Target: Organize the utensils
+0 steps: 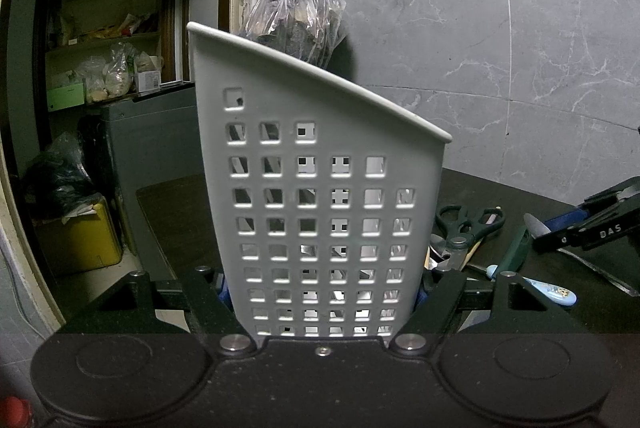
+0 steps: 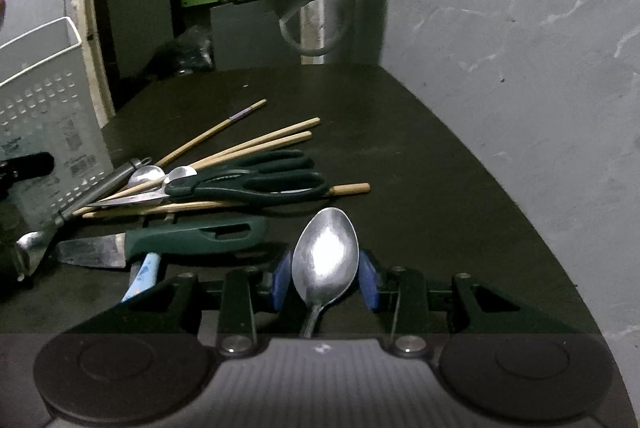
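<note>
1. Work surface: a dark table [image 2: 420, 148] set against a grey marbled wall; an open pantry doorway lies beyond the table's far-left edge.
2. Left gripper [image 1: 322, 292]: clamped on the lower walls of a white perforated utensil caddy [image 1: 320, 164], which stands upright directly ahead of it.
3. Right gripper [image 2: 325, 280]: the blue pads [image 2: 280, 280] flank the bowl of a metal spoon [image 2: 325, 256] with a visible gap on either side, so the spoon is judged not gripped.
4. Spoon axis: in line with the fingers, bowl pointing forward, handle running back under the gripper body.
5. Governing relation: the caddy lies forward and to the left of the right gripper, beyond the pile of scissors [image 2: 256, 176], chopsticks [image 2: 256, 144] and green-handled knife [image 2: 168, 240].
6. Judgement: the right gripper is the nearer tool; transfer requires closing on the spoon, then travel leftward over the pile.
</note>
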